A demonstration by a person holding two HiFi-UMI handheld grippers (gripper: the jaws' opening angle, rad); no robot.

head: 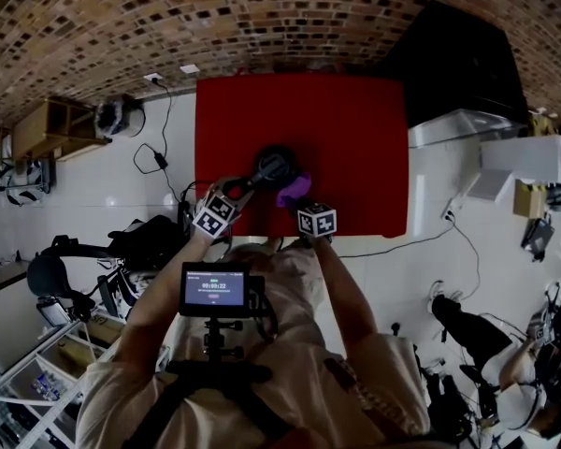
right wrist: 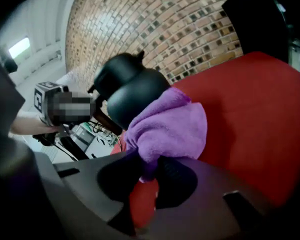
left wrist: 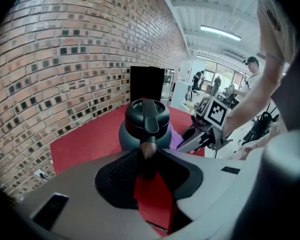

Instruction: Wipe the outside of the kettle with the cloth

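A dark kettle (head: 274, 167) stands on the red table (head: 355, 138). In the left gripper view the kettle (left wrist: 146, 126) is straight ahead, and my left gripper (left wrist: 145, 156) is shut on the end of its handle (left wrist: 148, 144). My right gripper (right wrist: 147, 171) is shut on a purple cloth (right wrist: 167, 126), which is pressed against the kettle's side (right wrist: 132, 96). In the head view the cloth (head: 294, 191) shows at the kettle's near right, with the right gripper (head: 304, 206) just behind it and the left gripper (head: 238, 193) at the kettle's near left.
A dark box (head: 453, 64) stands at the table's far right corner. The brick wall (head: 262, 17) runs behind the table. Cables (head: 159, 157) and gear lie on the white floor on both sides. A phone on a chest mount (head: 215, 290) sits below the grippers.
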